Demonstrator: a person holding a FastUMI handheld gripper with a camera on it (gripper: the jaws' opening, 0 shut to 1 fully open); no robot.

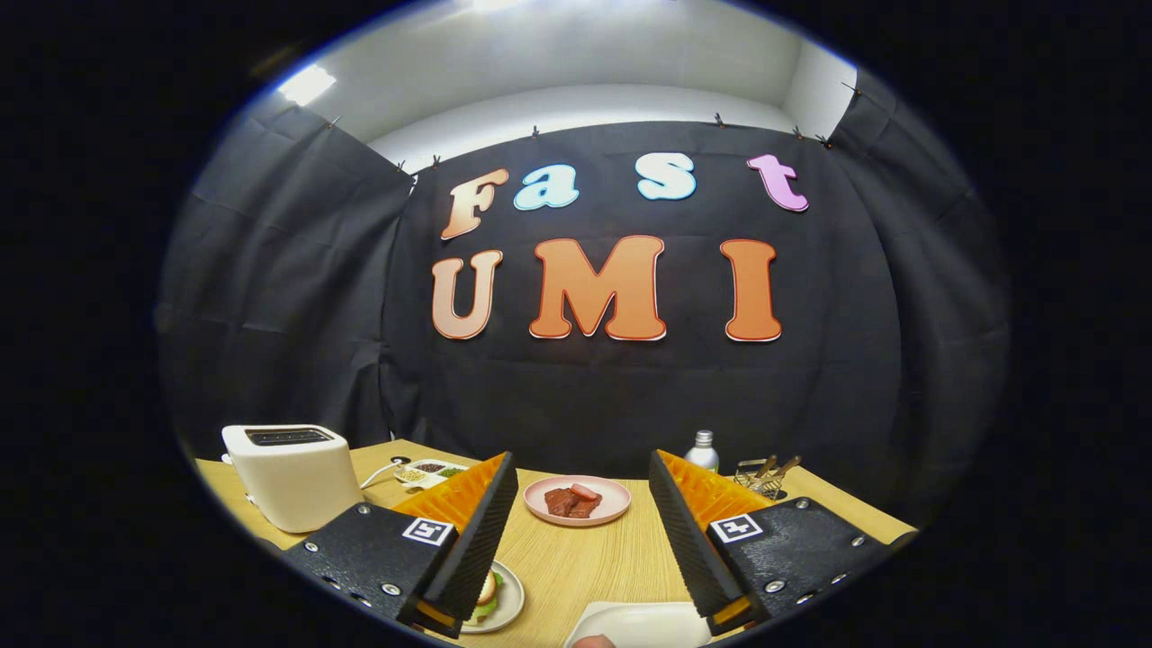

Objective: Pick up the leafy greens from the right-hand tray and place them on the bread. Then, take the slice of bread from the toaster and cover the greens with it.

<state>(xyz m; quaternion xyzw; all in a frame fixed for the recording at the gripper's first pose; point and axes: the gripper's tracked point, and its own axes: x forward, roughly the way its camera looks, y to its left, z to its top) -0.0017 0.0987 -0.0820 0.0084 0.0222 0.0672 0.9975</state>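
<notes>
sandwich on small plate beside left finger | tool wide open, empty | toaster far left

Wooden bench — pale, fine grain. Far middle: pink plate carrying dark red meat pieces. Right of it, by the wall, a silver bottle, upright, with a wire rack just beside it holding wooden-handled utensils. Left of the plate, a small divided white dish with dark and pale fillings — contents too small to tell. A white cord runs just beside that dish.
</notes>
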